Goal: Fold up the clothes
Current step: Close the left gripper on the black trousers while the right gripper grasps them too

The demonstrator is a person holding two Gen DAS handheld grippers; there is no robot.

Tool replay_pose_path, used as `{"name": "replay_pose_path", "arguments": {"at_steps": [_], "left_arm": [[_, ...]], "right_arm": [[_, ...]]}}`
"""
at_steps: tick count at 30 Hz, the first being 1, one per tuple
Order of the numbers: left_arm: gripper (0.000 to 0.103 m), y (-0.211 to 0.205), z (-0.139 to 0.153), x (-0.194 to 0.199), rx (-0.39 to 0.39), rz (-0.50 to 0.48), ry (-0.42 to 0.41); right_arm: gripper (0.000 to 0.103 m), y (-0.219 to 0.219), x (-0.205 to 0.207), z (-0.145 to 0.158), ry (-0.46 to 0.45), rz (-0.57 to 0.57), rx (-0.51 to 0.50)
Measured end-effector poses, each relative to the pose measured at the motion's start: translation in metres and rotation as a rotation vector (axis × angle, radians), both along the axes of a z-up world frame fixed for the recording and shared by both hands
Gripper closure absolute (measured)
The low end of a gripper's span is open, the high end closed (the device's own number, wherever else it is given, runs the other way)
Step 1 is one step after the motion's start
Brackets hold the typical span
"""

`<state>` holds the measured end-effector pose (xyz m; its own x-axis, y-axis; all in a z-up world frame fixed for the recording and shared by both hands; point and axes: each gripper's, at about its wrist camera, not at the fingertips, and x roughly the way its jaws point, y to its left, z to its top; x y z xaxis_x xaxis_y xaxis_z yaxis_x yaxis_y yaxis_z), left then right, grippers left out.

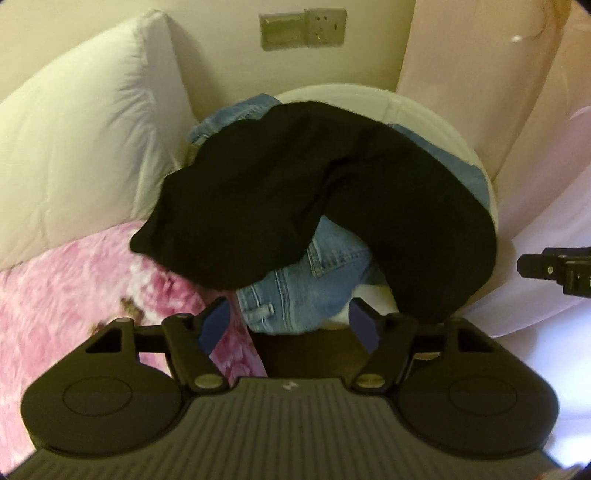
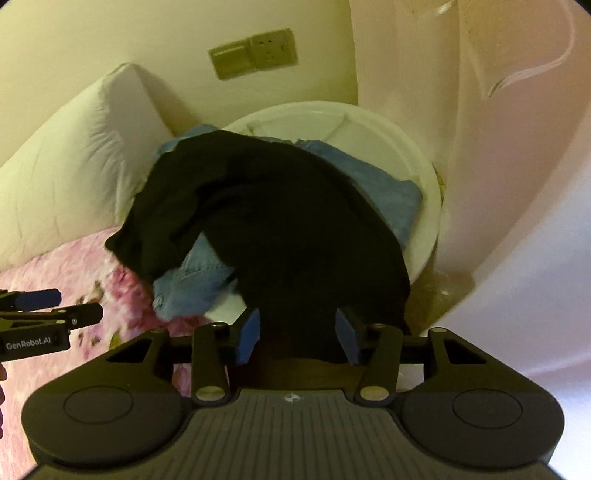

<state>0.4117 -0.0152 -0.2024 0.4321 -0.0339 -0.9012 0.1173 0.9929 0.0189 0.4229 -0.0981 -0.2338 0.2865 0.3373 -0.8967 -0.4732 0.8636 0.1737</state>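
Note:
A black garment (image 1: 295, 184) (image 2: 277, 221) lies draped in an arc over a pile of blue jeans (image 1: 332, 269) (image 2: 195, 288) in a round white tub (image 1: 443, 122) (image 2: 406, 147). My left gripper (image 1: 289, 306) is open just in front of the pile, its blue pads either side of a jeans edge without touching it. My right gripper (image 2: 297, 314) is open around the hanging right end of the black garment, whose cloth fills the gap between the pads. Each gripper shows at the edge of the other view: the right gripper (image 1: 546, 269) and the left gripper (image 2: 55, 306).
A white pillow (image 1: 81, 129) (image 2: 74, 166) leans against the wall to the left of the tub. A pink floral blanket (image 1: 74, 295) (image 2: 74, 258) covers the bed at lower left. Pale pink fabric (image 1: 535, 110) hangs on the right. A wall socket (image 1: 303, 29) sits above.

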Motion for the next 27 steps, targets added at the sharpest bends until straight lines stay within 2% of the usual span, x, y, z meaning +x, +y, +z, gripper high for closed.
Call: {"name": "replay_pose_path", "arguments": {"at_steps": [5,8,12,18,20,22,23,24,26,27], "left_arm": [[0.036,0.004,-0.028,0.037,-0.017,-0.01,0.011],[0.045,0.005,-0.043,0.055,-0.022,-0.005,0.009],[0.043,0.005,-0.059,0.074,-0.042,0.007,-0.018],[0.042,0.006,-0.09,0.098,-0.062,0.06,-0.018],[0.042,0.003,-0.101,0.103,-0.044,0.067,-0.025],[0.036,-0.001,-0.109,0.104,-0.011,0.057,-0.059],[0.036,-0.003,-0.112,0.105,0.008,0.049,-0.076],[0.036,-0.004,-0.114,0.105,0.019,0.04,-0.09],[0.042,-0.004,-0.115,0.103,0.018,0.037,-0.113],[0.049,-0.004,-0.115,0.102,0.012,0.032,-0.124]], "right_arm": [[0.061,0.019,0.026,-0.028,0.039,-0.032,0.005],[0.072,0.025,0.038,-0.042,0.048,-0.038,-0.003],[0.074,0.029,0.063,-0.059,0.049,-0.056,0.003],[0.071,0.034,0.096,-0.081,0.025,-0.047,0.004],[0.07,0.036,0.104,-0.087,0.01,-0.033,0.002],[0.062,0.039,0.11,-0.092,-0.004,-0.02,-0.001],[0.058,0.04,0.113,-0.095,-0.012,-0.014,-0.003],[0.054,0.041,0.115,-0.098,-0.02,-0.007,-0.005],[0.052,0.044,0.117,-0.103,-0.041,0.011,-0.015],[0.052,0.045,0.118,-0.106,-0.051,0.021,-0.019]]}}
